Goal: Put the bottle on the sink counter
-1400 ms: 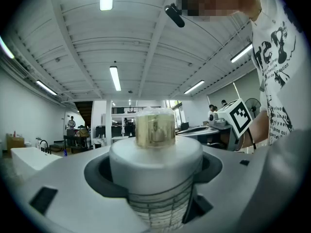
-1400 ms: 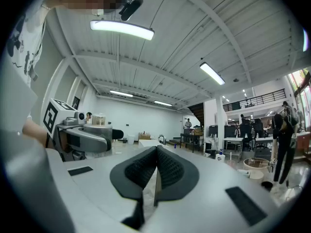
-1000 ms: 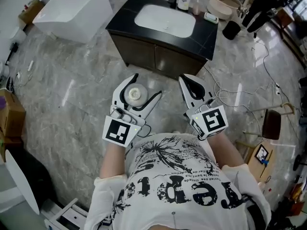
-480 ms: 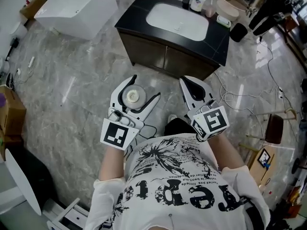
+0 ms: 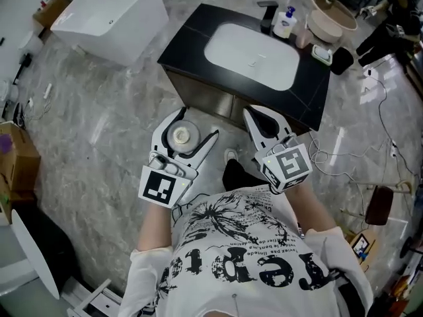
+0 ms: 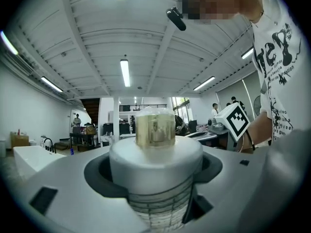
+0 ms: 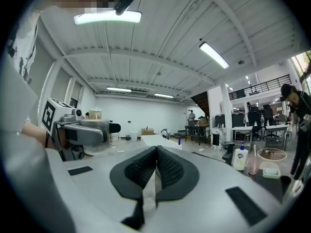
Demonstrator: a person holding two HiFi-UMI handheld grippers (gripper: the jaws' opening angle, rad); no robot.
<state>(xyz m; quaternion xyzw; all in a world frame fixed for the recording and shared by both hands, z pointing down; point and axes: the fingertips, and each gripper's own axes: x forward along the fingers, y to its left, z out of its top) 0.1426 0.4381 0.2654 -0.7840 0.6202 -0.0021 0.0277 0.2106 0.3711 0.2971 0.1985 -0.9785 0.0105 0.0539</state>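
My left gripper [image 5: 190, 127] is shut on a bottle [image 5: 182, 135] with a white body and a clear, gold-banded cap; the left gripper view shows the bottle [image 6: 155, 152] upright between the jaws. My right gripper [image 5: 262, 121] is shut with nothing in it, its black pads pressed together [image 7: 156, 171]. Ahead stands the black sink counter [image 5: 313, 88] with a white basin [image 5: 251, 56]. Both grippers are held in front of the counter's cabinet, above the floor.
On the counter's back edge stand a black tap [image 5: 268, 15], a pump bottle [image 5: 284, 24] and a soap dish [image 5: 321, 55]. A beige bowl [image 5: 332, 15] sits at the far right, a white tub [image 5: 112, 20] to the left. Cables [image 5: 390, 117] trail over the marble floor.
The person has walked nearer to the sink counter; it now lies closer to both grippers. The left gripper still holds the bottle and the right stays shut.
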